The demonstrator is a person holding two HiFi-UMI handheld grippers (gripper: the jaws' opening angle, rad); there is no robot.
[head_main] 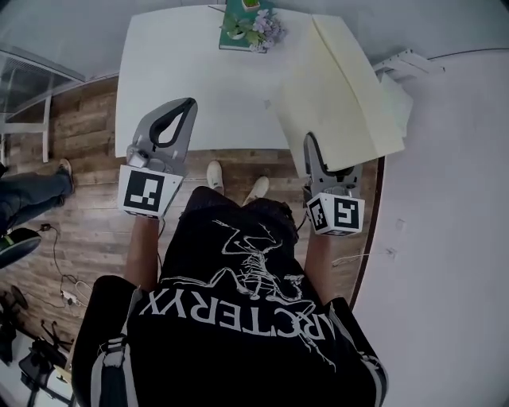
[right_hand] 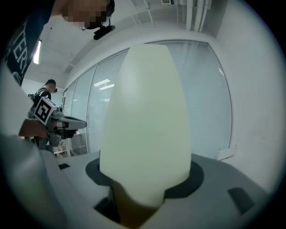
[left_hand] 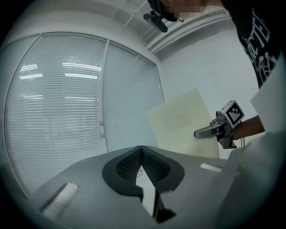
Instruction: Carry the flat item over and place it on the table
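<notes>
A pale yellow flat board (head_main: 342, 95) is held up above the right side of the white table (head_main: 183, 87). My right gripper (head_main: 312, 153) is shut on the board's near edge, and the board (right_hand: 145, 120) fills the middle of the right gripper view, rising from between the jaws. My left gripper (head_main: 184, 111) is shut with nothing in it, its jaws closed tip to tip (left_hand: 141, 152), over the table's near left edge. From the left gripper view the board (left_hand: 181, 125) and the right gripper (left_hand: 201, 133) show off to the right.
A green book with a small flower plant (head_main: 250, 24) sits at the table's far edge. White furniture (head_main: 398, 75) stands right of the table by the wall. The floor is wood; another person's legs (head_main: 32, 195) and cables (head_main: 64, 278) lie at the left. Glass partitions with blinds (left_hand: 67, 103) surround the room.
</notes>
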